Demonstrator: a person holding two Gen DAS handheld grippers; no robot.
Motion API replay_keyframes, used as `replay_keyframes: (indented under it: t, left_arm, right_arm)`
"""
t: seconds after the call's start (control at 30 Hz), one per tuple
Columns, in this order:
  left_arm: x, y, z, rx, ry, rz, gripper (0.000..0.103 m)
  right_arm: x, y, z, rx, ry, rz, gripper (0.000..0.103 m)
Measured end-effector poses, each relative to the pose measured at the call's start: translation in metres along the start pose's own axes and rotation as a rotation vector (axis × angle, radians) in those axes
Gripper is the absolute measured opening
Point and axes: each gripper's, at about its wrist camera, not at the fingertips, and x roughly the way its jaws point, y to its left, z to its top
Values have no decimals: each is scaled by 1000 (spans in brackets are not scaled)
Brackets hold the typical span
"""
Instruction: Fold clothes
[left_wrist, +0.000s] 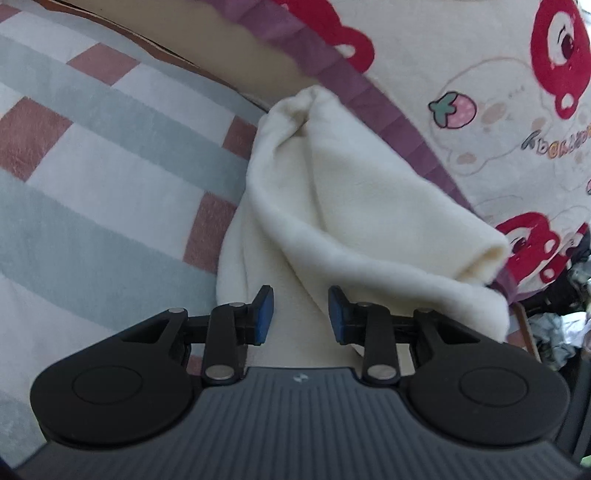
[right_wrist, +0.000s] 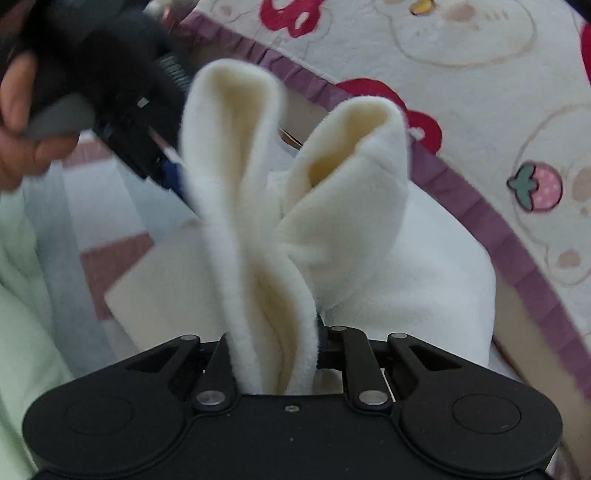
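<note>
A cream fleece garment (left_wrist: 332, 206) lies bunched on the checked blanket (left_wrist: 92, 166). My left gripper (left_wrist: 301, 314) hovers over its near edge, jaws open, blue pads on either side with nothing between them. In the right wrist view the same cream garment (right_wrist: 258, 221) rises in two folded loops. My right gripper (right_wrist: 273, 350) is shut on a fold of it; the fingertips are hidden by the fleece. The left gripper (right_wrist: 155, 155), held by a hand (right_wrist: 22, 122), shows at the upper left, beside the left loop.
A cream blanket (left_wrist: 498, 92) with red bears, strawberries and a purple ruffled border lies to the right and behind. A pale green cloth (right_wrist: 18, 295) sits at the left edge. Crumpled dark clothes (left_wrist: 565, 314) lie at the far right.
</note>
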Motion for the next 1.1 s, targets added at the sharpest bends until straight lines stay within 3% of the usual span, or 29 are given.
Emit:
replay_keyframes:
  t: [0.23, 0.37, 0.5, 0.57, 0.67, 0.7, 0.93, 1.0, 1.1]
  left_arm:
    - [1, 2, 1, -43, -11, -37, 33]
    - [-3, 4, 0, -54, -21, -31, 33]
    - [-9, 9, 1, -76, -46, -21, 33]
    - [-12, 11, 2, -88, -53, -17, 33]
    - [-15, 10, 2, -102, -62, -21, 34]
    - [-16, 10, 2, -108, -67, -30, 35]
    - [-20, 7, -2, -104, -79, -46, 36]
    - [-20, 7, -6, -120, -77, -34, 39]
    - [-14, 6, -14, -142, -32, -9, 39]
  right_arm:
    - [-21, 7, -10, -58, -7, -56, 20]
    - [-49, 23, -31, -53, -22, -81, 38]
    - [-83, 29, -55, -23, -36, -111, 40]
    - [-100, 29, -48, -25, -53, -118, 42]
    - [-119, 27, -40, -31, -74, -127, 59]
    - [-124, 26, -39, -33, -77, -130, 60]
    - [-106, 19, -68, -13, 54, -229, 60]
    - [-97, 16, -73, -17, 81, -245, 70]
    - [-79, 9, -82, 1, 100, -212, 74]
